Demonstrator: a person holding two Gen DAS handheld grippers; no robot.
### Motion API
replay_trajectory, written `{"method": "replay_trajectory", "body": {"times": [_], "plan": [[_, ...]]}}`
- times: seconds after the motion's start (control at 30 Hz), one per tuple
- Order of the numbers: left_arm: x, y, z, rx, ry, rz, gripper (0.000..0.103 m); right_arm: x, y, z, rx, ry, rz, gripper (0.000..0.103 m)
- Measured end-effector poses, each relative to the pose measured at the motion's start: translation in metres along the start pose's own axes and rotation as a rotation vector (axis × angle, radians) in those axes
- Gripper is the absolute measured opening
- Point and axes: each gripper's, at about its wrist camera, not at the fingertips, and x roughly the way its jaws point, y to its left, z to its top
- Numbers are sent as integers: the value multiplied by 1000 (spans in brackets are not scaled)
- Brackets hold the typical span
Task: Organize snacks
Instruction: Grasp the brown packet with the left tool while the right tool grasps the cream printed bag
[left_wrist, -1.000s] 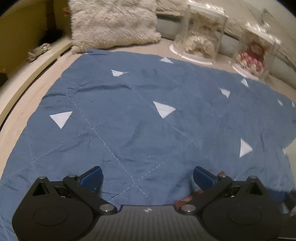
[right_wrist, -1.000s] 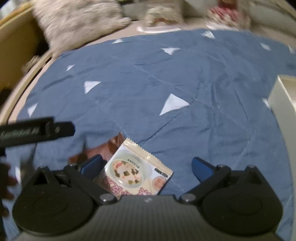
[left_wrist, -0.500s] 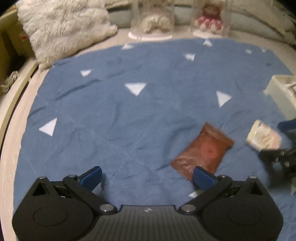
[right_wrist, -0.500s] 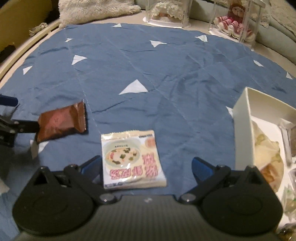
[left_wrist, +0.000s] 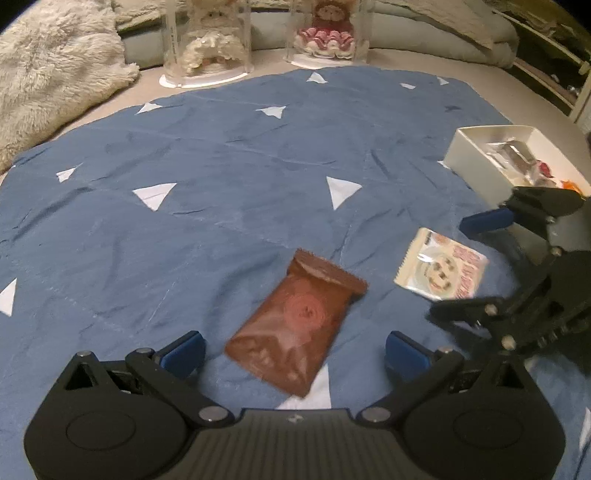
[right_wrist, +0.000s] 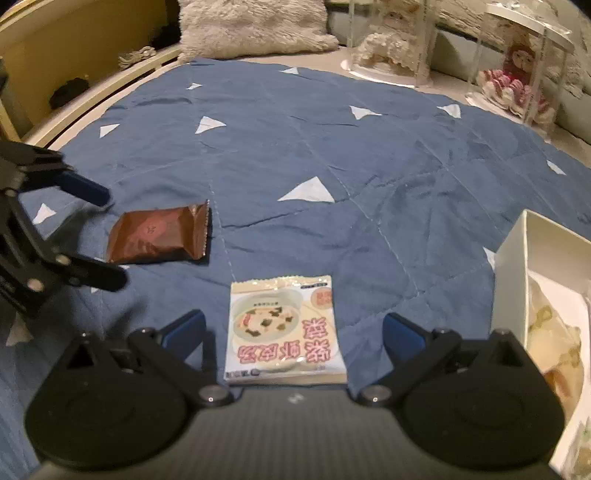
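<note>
Blue quilt (left_wrist: 229, 192) with white triangles, dolls in clear cases behind. The left gripper (left_wrist: 291, 347) gapes over the brown snack packet (left_wrist: 295, 321), and the right gripper (right_wrist: 291, 332) stands spread around the white soup packet (right_wrist: 282, 328); both packets lie flat and ungrasped. The white box (left_wrist: 476, 162) beside them already holds snacks, its contents blurred and cut off, so two remain.

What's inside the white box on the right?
The white box holds several wrapped snacks, clear, red and orange, plus pale yellowish packets. Its near wall and the right tool hide the rest.
</note>
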Motion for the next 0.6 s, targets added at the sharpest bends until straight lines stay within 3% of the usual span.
{"method": "replay_trajectory", "body": {"times": [0.17,0.33,0.47,0.6], "plan": [[16,-6,7,-17,-11,12,103,6,-3,-5,-22,-24,23,103],[17,-15,0,33,19,-71,103,11,0,-11,-79,-26,9,103],[7,-15,-9,35,49,-203,103,13,-2,-14,-79,-26,18,103],[4,-12,-10,-15,43,-201,103,13,-2,-14,-86,-40,17,103]]}}
